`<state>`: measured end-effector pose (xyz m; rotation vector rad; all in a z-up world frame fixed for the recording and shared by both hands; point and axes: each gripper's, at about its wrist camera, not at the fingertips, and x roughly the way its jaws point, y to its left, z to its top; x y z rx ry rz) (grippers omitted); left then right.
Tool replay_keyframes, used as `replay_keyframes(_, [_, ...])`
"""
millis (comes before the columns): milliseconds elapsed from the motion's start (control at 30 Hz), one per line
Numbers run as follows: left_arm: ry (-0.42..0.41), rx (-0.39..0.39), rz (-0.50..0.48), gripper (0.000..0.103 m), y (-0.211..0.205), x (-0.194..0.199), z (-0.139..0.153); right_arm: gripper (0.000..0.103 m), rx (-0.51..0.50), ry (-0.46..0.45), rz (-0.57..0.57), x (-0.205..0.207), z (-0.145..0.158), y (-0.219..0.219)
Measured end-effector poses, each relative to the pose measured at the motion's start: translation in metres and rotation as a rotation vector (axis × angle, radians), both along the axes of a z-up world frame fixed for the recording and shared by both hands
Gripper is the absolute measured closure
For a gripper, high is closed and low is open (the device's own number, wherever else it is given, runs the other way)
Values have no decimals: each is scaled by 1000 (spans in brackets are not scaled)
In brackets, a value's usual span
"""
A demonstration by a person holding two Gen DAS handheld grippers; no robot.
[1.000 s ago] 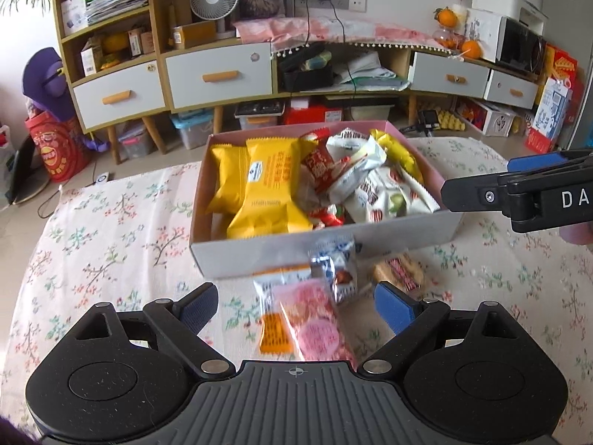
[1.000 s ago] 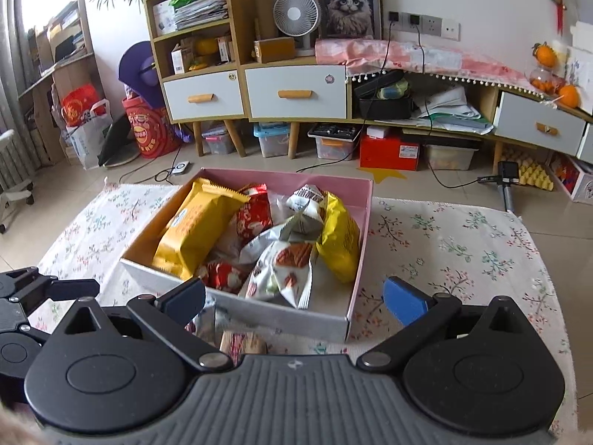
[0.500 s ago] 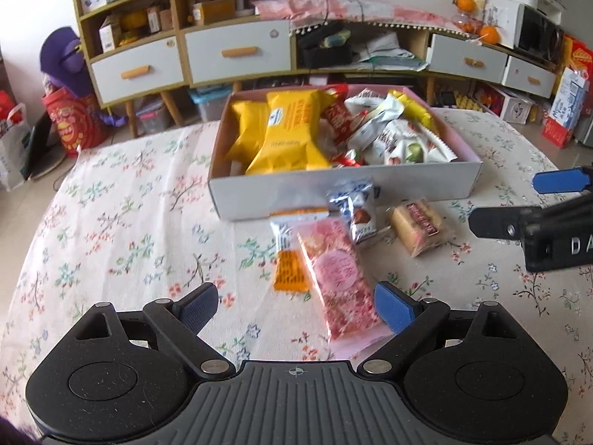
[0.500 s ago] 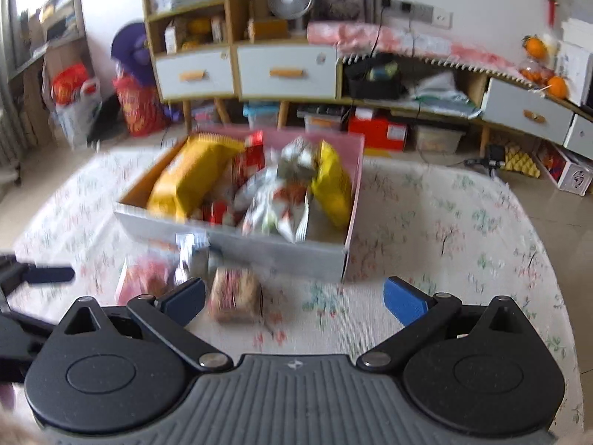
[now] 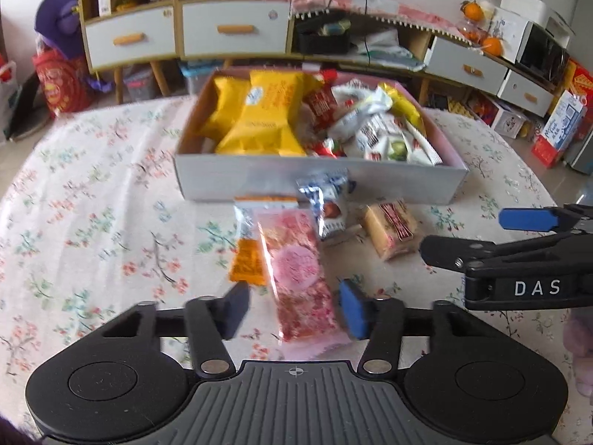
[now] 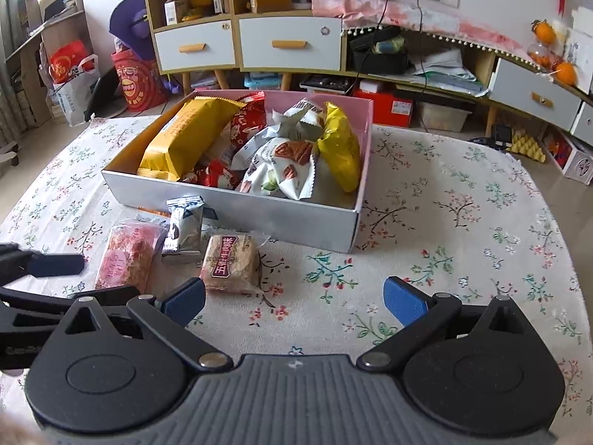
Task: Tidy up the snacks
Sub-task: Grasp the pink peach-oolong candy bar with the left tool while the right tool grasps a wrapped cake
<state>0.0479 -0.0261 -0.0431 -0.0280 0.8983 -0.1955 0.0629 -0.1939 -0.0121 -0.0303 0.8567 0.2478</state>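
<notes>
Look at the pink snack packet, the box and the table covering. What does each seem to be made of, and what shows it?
Pink snack packet: probably thin glossy plastic film; it shines and has a clear sealed end.
Box: likely cardboard with a smooth pale outer face and pink lining; straight folded walls.
Table covering: seemingly matte woven cloth with a printed floral pattern; no shine.

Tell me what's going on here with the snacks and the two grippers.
A person is sorting snacks into a white cardboard box on a flowered tablecloth. The left gripper is closing its jaws around a pink plastic snack packet, which lies between them. The right gripper is open just short of a brown wrapped cake. A silver-blue packet and an orange packet also wait outside.
</notes>
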Motion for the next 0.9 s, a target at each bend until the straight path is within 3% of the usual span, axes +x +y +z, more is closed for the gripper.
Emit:
replay_keyframes(200, [16, -1, -4, 71, -3, 5, -5, 1, 41, 22, 0, 3, -1, 1])
replay_keyframes(500, [52, -19, -1, 74, 4, 4, -2, 7, 82, 45, -3, 8, -3, 11])
replay_keyframes(700, [57, -23, 0, 74, 16, -2, 1, 16, 76, 41, 24, 8, -5, 20])
replay_keyframes(900, [70, -35, 19, 74, 29, -4, 1, 32, 56, 59, 29, 12, -11, 28])
